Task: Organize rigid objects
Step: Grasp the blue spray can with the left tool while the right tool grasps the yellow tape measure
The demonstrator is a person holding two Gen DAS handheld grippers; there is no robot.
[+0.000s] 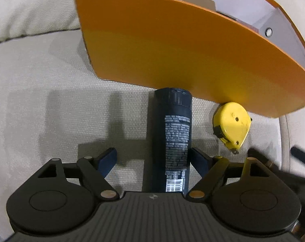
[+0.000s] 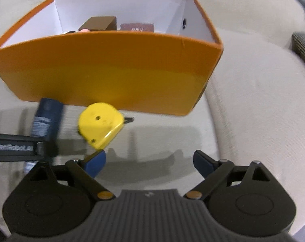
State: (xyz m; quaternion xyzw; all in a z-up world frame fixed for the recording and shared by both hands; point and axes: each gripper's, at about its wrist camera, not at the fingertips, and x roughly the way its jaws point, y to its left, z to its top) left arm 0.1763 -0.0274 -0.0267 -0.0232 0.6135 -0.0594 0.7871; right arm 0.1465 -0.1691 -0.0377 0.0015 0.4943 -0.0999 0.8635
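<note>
Left gripper [image 1: 152, 159] jaws spread wide, astride a dark spray can [image 1: 171, 139] lying on the couch cushion [image 1: 51, 100] — pads not pressing. The can's cap end touches the orange box [image 1: 172, 50]. Likely light, stiff, slick; best gripped mid-body across its width. Right gripper [image 2: 149, 163] also apart, empty, near the yellow tape measure [image 2: 98, 125] — compact, hard, probably heavier.

Left hand-held gripper [image 1: 153, 158] and right hand-held gripper [image 2: 149, 161], both angled steeply downward, jaws wide apart.
</note>
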